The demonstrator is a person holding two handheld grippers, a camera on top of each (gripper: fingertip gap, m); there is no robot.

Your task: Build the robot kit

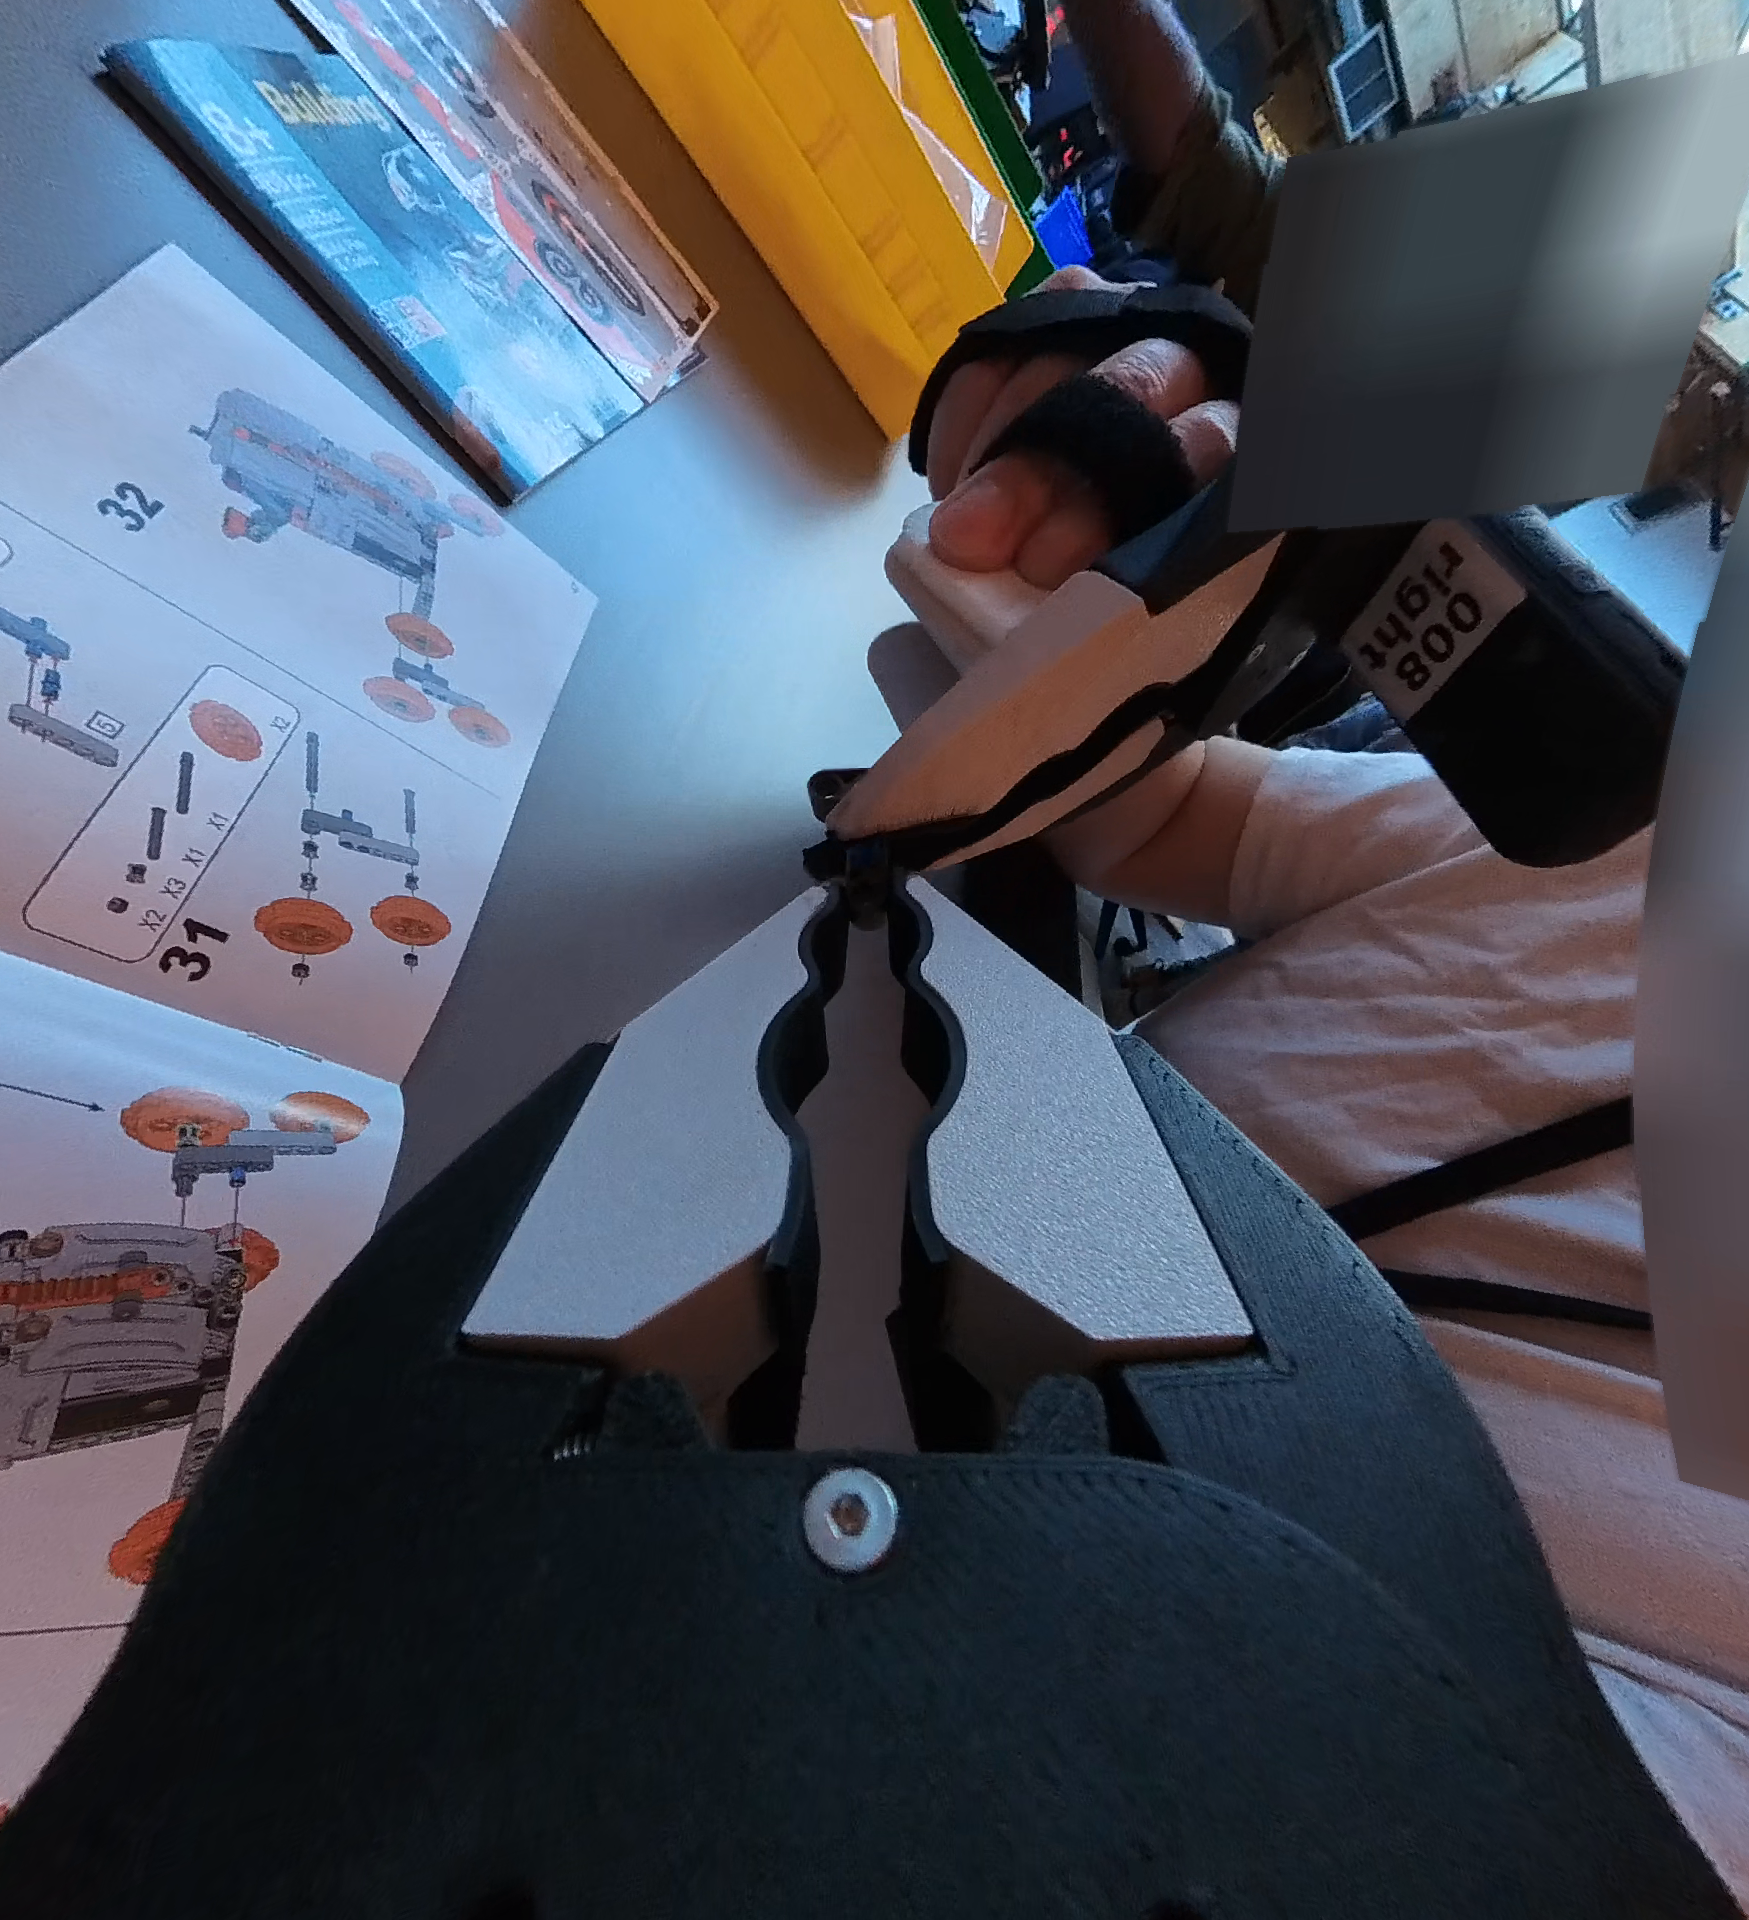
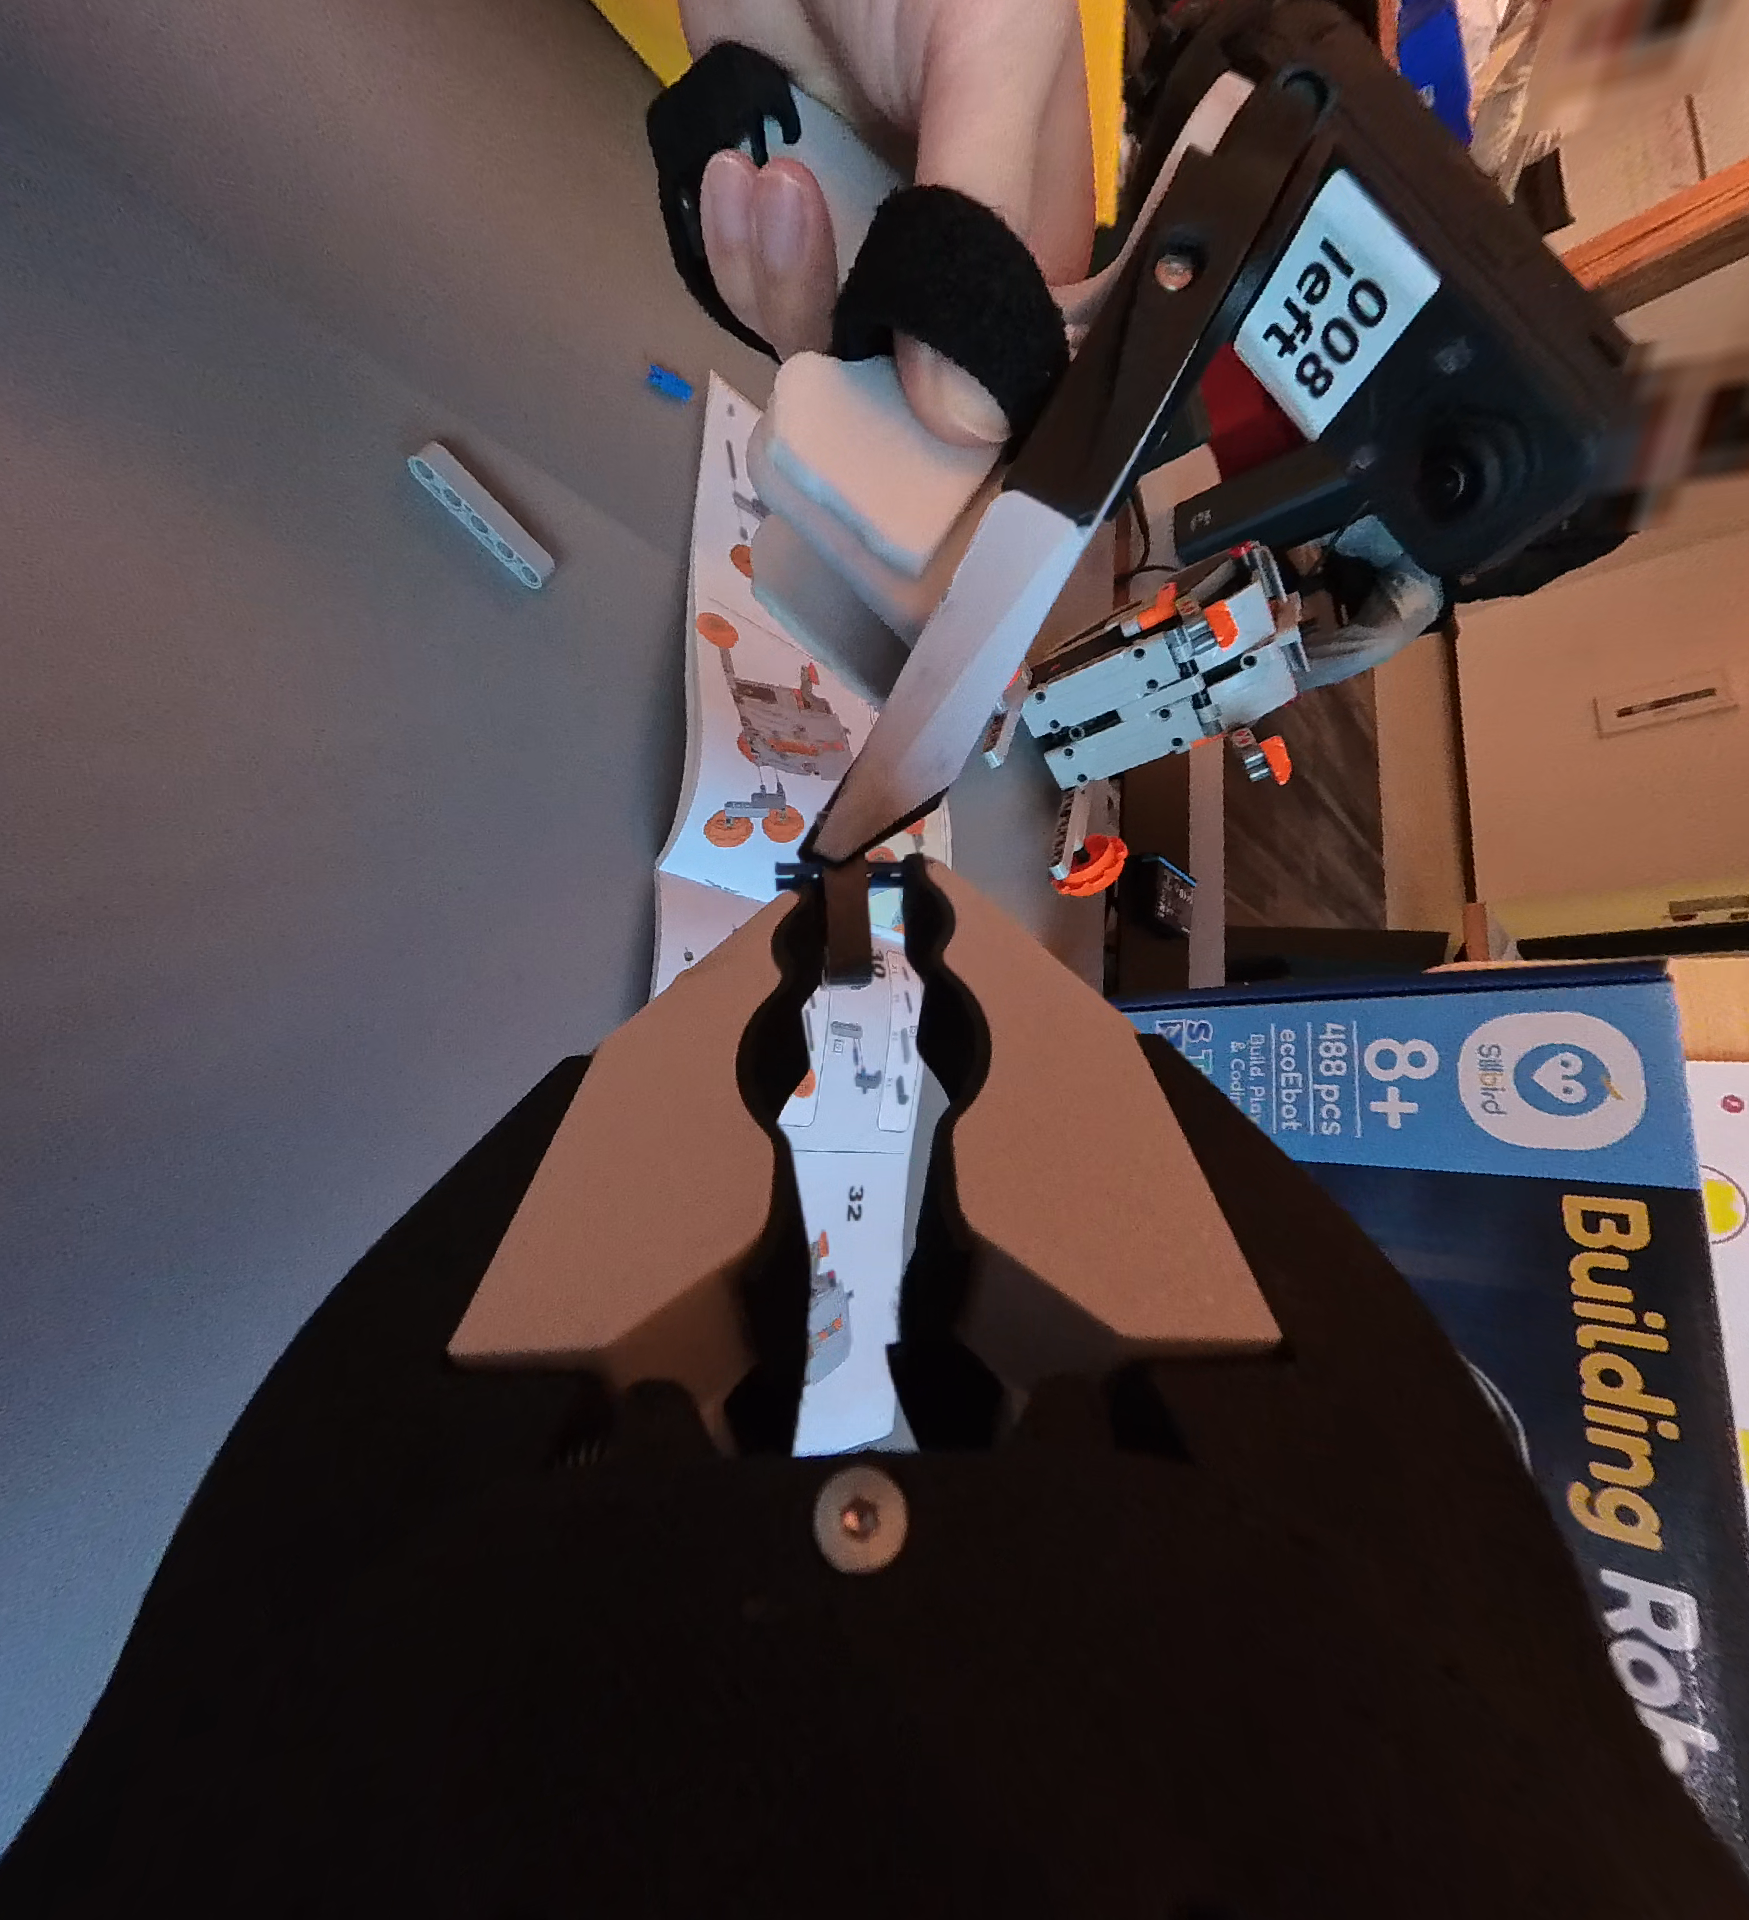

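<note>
In the left wrist view my left gripper (image 1: 862, 900) is shut at its tips on a small black pin (image 1: 864, 871), held in the air above the grey table (image 1: 704, 665). My right gripper (image 1: 839, 831) comes in from the upper right, tip to tip with it. In the right wrist view my right gripper (image 2: 854, 885) is shut on a short dark grey beam (image 2: 846, 935) that stands between its fingers. The black pin (image 2: 795, 873) lies across the beam's far end. The left gripper (image 2: 828, 850) meets it from above. A hand holds each gripper.
An open instruction booklet (image 1: 226, 644) lies on the table, with a blue kit box (image 2: 1472, 1195) and a yellow bin (image 1: 828, 156) beside it. A light grey beam (image 2: 480, 514) and a blue pin (image 2: 669, 382) lie loose. A part-built grey and orange model (image 2: 1161, 686) stands behind. Left and right tips are no more than a few centimetres apart.
</note>
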